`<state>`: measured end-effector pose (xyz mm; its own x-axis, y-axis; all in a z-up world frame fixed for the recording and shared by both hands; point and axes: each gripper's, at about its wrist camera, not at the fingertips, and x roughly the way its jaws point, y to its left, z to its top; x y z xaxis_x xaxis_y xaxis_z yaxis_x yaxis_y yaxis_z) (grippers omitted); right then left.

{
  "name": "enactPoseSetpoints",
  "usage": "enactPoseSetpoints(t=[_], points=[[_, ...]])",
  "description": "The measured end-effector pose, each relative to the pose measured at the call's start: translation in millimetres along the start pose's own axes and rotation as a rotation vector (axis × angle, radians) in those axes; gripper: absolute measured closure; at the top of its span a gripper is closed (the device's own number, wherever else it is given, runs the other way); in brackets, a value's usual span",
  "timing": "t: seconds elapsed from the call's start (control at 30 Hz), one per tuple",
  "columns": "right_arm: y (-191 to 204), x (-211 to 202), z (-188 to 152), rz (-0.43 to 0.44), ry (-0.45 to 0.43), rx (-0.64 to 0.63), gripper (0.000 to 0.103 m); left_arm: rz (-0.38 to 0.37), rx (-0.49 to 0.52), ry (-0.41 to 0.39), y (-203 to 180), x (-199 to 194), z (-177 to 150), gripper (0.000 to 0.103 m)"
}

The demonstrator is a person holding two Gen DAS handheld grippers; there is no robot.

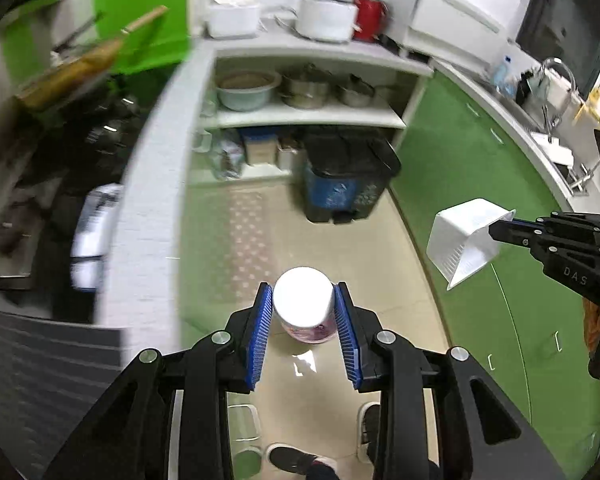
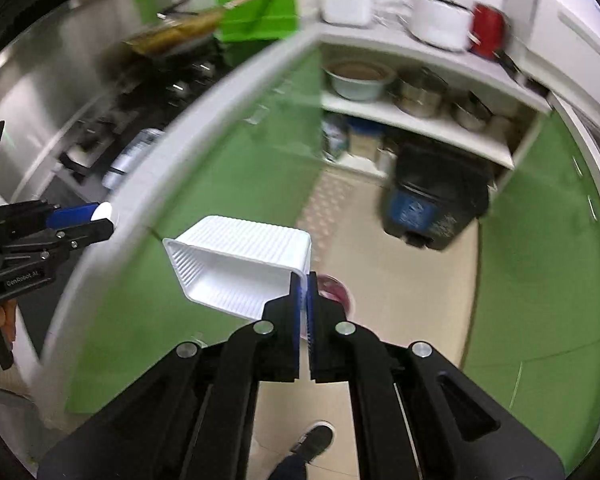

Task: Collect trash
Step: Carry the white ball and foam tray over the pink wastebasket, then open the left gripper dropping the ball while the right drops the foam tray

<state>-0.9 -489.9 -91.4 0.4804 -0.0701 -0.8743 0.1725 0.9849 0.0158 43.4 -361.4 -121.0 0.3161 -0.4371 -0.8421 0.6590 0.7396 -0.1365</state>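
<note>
My left gripper (image 1: 303,292) is shut on a round tub with a white lid and pink label (image 1: 303,304), held above the tiled floor. My right gripper (image 2: 303,280) is shut on the rim of a white ribbed plastic tray (image 2: 236,264), which sticks out to its left. In the left wrist view the tray (image 1: 460,240) and right gripper (image 1: 496,232) hang at the right. The right wrist view has the left gripper (image 2: 104,220) and tub (image 2: 102,211) at the left. A black and blue pedal bin (image 1: 344,176) (image 2: 436,200) stands ahead with its lid shut. Something round and pinkish (image 2: 336,290) shows behind the right fingertips, unclear.
White shelves (image 1: 300,116) behind the bin hold pots and a bowl. Green cabinet doors (image 1: 480,184) line the right side, and a white counter edge (image 1: 152,184) with a stove lies to the left. A person's shoe (image 2: 314,442) is on the floor below.
</note>
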Motion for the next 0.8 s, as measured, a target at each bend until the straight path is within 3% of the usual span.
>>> enactPoseSetpoints(t=[0.27, 0.57, 0.77, 0.8], points=[[-88, 94, -38, -0.022, 0.05, 0.025, 0.101, -0.032, 0.023, 0.098, -34, 149, -7, 0.071], [-130, 202, -64, -0.022, 0.075, 0.053, 0.101, -0.066, 0.034, 0.184, -32, 302, -23, 0.071], [-145, 245, -75, -0.029, 0.086, 0.077, 0.101, -0.076, 0.034, 0.21, -28, 357, -28, 0.071], [-147, 249, -76, -0.028, 0.087, 0.08, 0.101, -0.071, 0.037, 0.21, -27, 362, -28, 0.066]])
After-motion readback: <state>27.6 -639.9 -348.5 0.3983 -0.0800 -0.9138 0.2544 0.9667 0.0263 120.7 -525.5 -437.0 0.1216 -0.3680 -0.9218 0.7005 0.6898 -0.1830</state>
